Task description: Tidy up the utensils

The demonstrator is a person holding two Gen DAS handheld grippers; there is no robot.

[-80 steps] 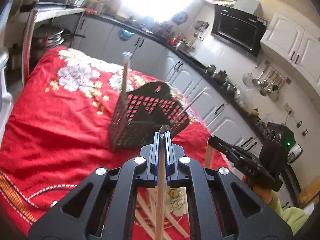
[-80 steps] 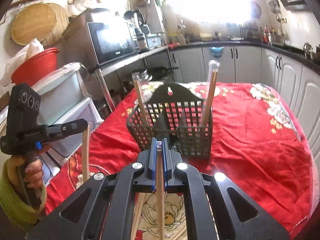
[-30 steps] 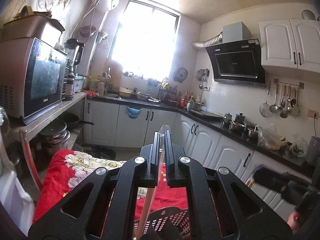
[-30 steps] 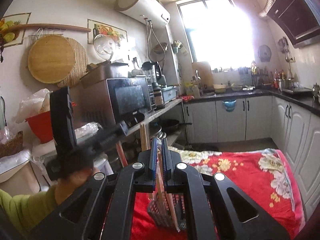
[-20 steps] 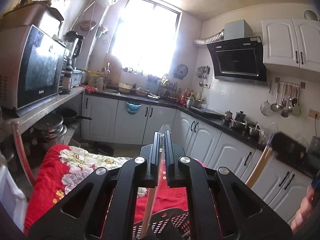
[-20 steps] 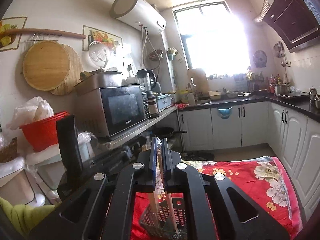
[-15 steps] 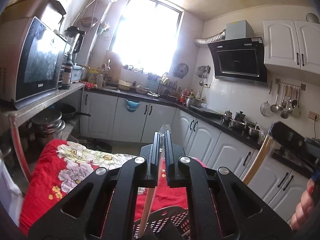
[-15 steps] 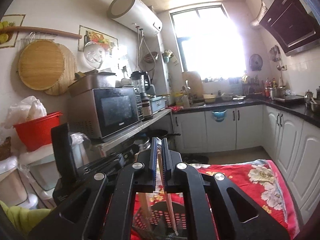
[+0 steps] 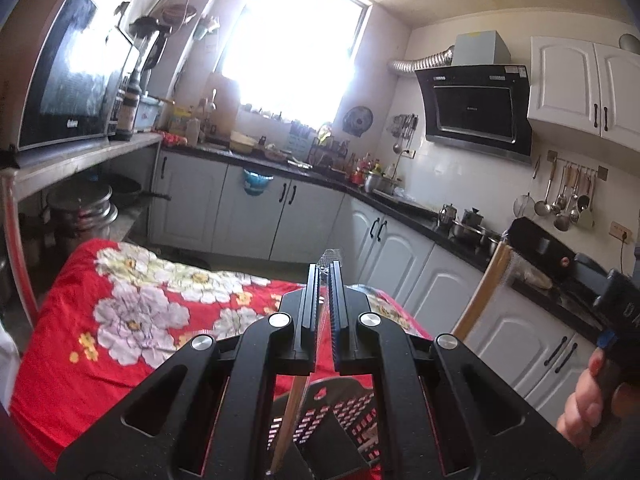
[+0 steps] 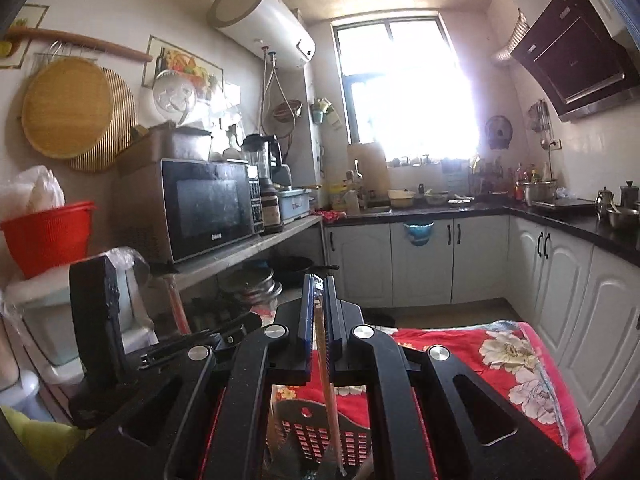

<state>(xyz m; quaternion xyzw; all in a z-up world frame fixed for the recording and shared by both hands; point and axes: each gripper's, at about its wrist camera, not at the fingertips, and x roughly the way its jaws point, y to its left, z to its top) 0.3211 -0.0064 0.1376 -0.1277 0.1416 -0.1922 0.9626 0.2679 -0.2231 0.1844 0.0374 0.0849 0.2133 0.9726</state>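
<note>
left gripper pinches chopstick, long axis near-vertical, tip toward 6 o'clock | right gripper pinches second chopstick, likewise | utensil basket directly below both, neither clearly nearer

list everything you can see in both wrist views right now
chopsticks: two held, wooden, one in each tool, ends down in the holder
utensil holder: one, black perforated plastic, on the table below both tools
tablecloth: one, red with white flowers, over the table
microwave: one, black door, on the left shelf
red basket: one, far left on a white tub
water heater: one, white cylinder, high on the wall
range hood: one, black, beside white upper cabinets
hanging ladles: several, metal, on the wall rail
left tool: black, closed on a chopstick
right tool: black, closed on a chopstick
</note>
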